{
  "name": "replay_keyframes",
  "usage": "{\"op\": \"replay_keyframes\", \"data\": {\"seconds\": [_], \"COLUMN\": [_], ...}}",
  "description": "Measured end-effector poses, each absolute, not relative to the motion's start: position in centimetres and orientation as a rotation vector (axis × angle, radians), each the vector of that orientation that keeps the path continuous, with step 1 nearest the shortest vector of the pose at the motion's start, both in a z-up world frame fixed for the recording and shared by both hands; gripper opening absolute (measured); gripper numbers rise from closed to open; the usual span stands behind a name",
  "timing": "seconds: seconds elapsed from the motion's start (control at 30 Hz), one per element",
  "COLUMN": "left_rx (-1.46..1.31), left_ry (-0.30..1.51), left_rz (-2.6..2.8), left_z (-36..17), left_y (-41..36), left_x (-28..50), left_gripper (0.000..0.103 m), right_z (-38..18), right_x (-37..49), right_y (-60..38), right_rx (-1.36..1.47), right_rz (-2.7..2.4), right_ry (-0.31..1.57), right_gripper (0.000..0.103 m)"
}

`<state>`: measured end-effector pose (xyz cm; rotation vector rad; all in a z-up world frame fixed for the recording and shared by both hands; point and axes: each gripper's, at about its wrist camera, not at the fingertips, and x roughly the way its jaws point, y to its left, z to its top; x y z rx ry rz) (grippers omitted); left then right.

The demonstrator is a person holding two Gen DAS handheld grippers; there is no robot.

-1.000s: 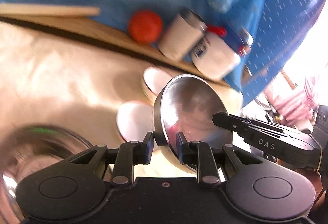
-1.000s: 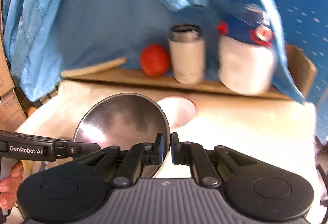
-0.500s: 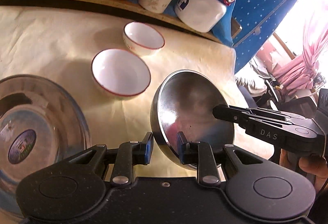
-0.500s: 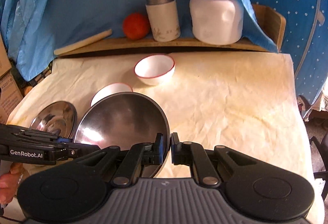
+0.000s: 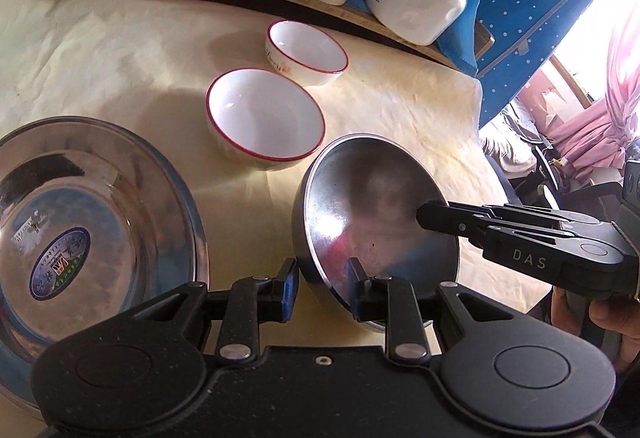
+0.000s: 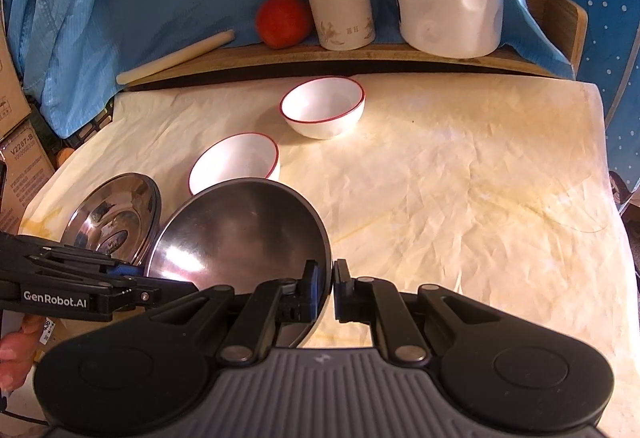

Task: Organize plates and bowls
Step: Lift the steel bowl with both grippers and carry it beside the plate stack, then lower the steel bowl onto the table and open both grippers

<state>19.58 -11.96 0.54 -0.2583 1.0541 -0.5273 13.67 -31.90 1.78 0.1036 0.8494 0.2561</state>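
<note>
Cream, creased paper or cloth covers the table [image 6: 460, 197], backed by blue sheeting and a wooden ledge [image 6: 360, 55] that carries a red round fruit [image 6: 282, 19], a white flask [image 6: 340, 1] and a white jug with a blue lid [image 6: 448, 5].

Take the wide steel basin [image 5: 100, 205], the one with a round sticker in its bottom, as the landmark. Just beside it, on its right in the left wrist view, is the smaller steel bowl [image 5: 372, 205], tilted and carried by both grippers. The right gripper [image 6: 326, 286] is pinched tight on the near rim. The left gripper [image 5: 322, 286] straddles the opposite rim at a narrow opening, one finger inside and one against the outer wall, so it appears to be gripping too. Beyond the basin stand two white red-rimmed bowls, the nearer [image 5: 264, 117] close to it and the farther [image 5: 308, 51] behind that, toward the ledge.

Over the past second both views have swung from the ledge down onto the table, so the bowl has come down with them. Whether its base touches the cloth cannot be told. By the look of it, the bowl is either being set down beside the basin or is about to be nested in it, and neither has happened yet.
</note>
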Motion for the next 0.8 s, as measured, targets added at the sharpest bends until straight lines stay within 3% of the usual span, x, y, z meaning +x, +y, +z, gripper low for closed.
{"op": "replay_keyframes", "data": {"seconds": [0.27,0.4,0.5,0.57,0.63,0.73,0.8], "left_rx": [-0.265,-0.272,-0.268,-0.269,-0.278,-0.266,-0.256], "left_ry": [1.060,1.060,1.055,1.054,1.050,1.034,1.023], "left_rz": [-0.515,-0.514,-0.502,-0.486,-0.488,-0.483,-0.488], "left_z": [0.3,0.3,0.3,0.3,0.5,1.0,1.4], "left_y": [-11.7,-11.6,-11.4,-11.1,-10.7,-10.4,-10.3], "left_x": [19.9,19.9,19.9,19.9,19.9,19.5,19.3], "left_gripper": [0.028,0.030,0.039,0.049,0.050,0.063,0.065], "right_z": [1.4,1.3,1.3,1.3,1.4,1.5,1.6], "right_x": [14.4,14.6,14.5,14.5,14.5,14.5,14.5], "right_y": [-31.9,-31.9,-31.8,-31.8,-31.9,-32.1,-32.3], "right_rx": [0.112,0.118,0.111,0.106,0.102,0.105,0.109], "right_rz": [0.270,0.285,0.287,0.286,0.281,0.276,0.273], "right_ry": [0.857,0.856,0.849,0.846,0.839,0.830,0.825], "right_gripper": [0.010,0.015,0.017,0.023,0.033,0.038,0.042]}}
